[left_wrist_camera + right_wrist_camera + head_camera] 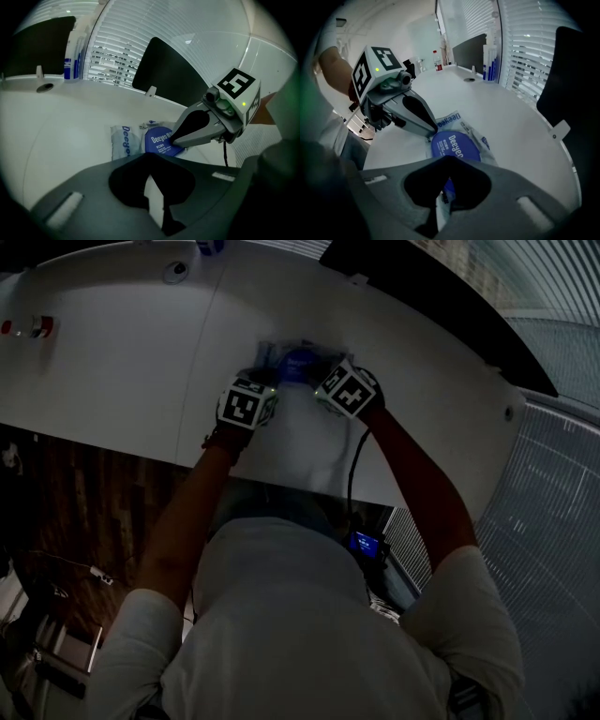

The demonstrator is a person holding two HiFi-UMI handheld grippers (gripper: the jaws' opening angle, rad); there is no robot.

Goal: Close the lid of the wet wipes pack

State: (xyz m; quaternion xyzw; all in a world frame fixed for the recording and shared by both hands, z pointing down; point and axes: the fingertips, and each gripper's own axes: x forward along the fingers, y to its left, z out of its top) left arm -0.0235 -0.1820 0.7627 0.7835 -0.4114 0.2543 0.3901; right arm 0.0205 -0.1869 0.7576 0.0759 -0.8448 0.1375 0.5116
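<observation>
Wet wipes pack [123, 142] lies well inside table [61, 131] edges.

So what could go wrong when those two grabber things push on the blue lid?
Two things, maybe. The left gripper and the right gripper, both with jaws shut, sit near the rim of the blue lid, not its middle, so one side might not snap down. And the wet wipes pack is soft and lies loose on the smooth white table, so a sideways push could slide it away.
</observation>
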